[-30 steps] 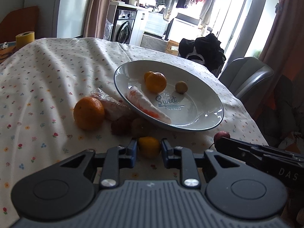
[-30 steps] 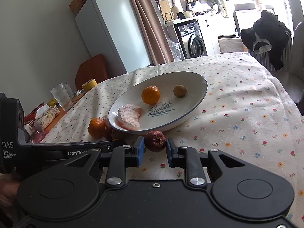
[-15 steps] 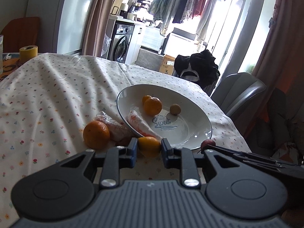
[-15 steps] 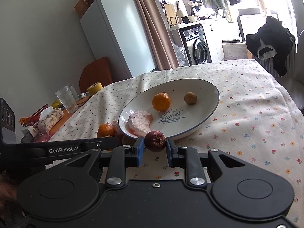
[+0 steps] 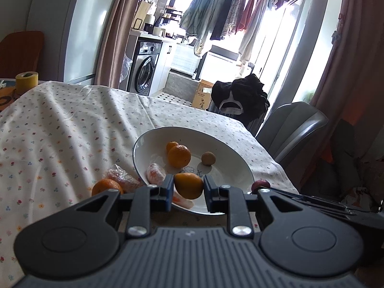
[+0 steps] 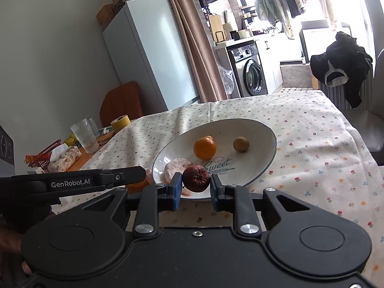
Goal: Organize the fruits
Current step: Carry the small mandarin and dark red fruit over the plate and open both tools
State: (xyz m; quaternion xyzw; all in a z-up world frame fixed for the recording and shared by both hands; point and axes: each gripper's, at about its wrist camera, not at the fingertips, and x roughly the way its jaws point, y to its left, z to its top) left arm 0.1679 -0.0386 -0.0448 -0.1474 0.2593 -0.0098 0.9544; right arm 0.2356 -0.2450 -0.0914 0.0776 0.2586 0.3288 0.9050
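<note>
Fruits lie in and around a wide, shallow white plate [image 6: 268, 154] with a thin dark rim and teal lettering, set on a wrinkled cream tablecloth [image 6: 312, 129] printed with tiny flowers. On the plate sit a round, dimpled mandarin [image 6: 204, 147], a small smooth tan fruit [image 6: 241, 144] and a pale peeled citrus piece [image 6: 176, 169] near the near rim. The left gripper [image 5: 188, 189] pinches a smooth yellow-orange oval fruit [image 5: 188, 185] between its blue pads, held above the plate's near edge. The right gripper [image 6: 195, 187] clamps a dark red, wrinkled round fruit [image 6: 196, 178] the same way — also clear of the cloth. Beside the plate on the cloth rest another mandarin [image 5: 106, 186] and a crinkly clear-wrapped piece [image 5: 121, 176], close together.
</note>
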